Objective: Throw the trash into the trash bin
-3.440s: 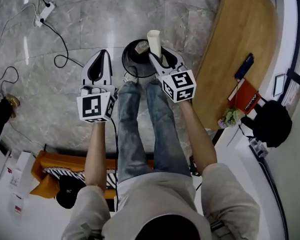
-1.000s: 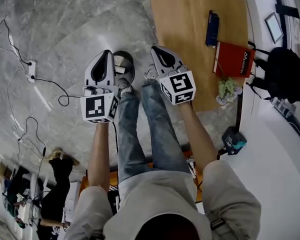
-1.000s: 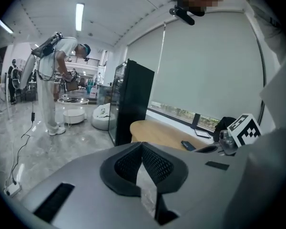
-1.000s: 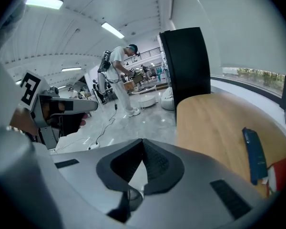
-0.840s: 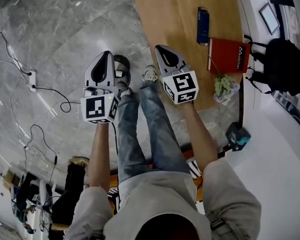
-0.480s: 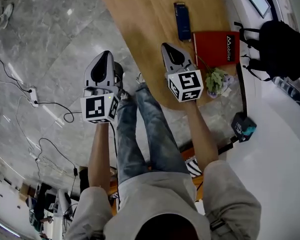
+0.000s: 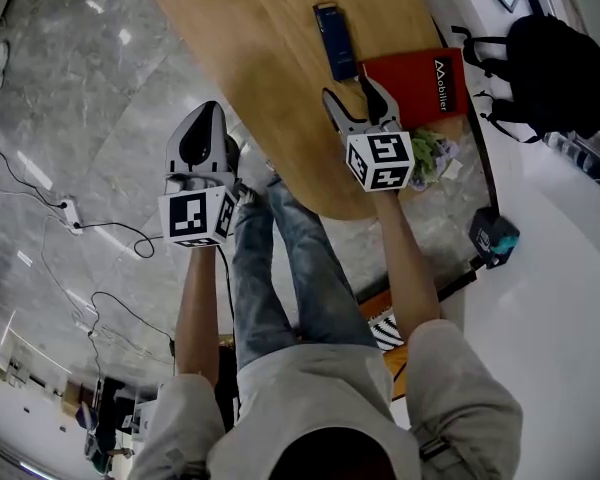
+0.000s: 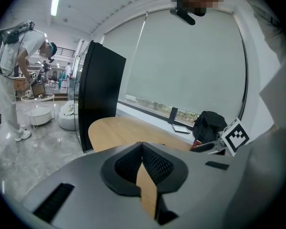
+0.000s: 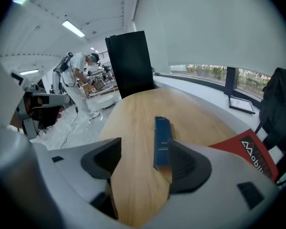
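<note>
floor (image 7: 70,88): grey marble, cables lying across it. no trash bin in sight from any view.
table (image 7: 270,58): big oval wood top. the person stood at its edge w/ both grippers held out front.
backpack (image 7: 560,68): black, sat past the table's far side. not part of the job imo.
red book (image 7: 425,78): flat on the table, just beside the right gripper.
right gripper (image 7: 355,98): over the table. jaws had just been opening and stood wide, nothing btwn the pads.
left gripper (image 7: 208,110): jaws together, empty, out over the floor beside the table edge.
blue box (image 7: 333,40): flat on the table, just ahead of the right jaws, untouched. prob the trash to go, so grab, carry & drop were all still left for it.
</note>
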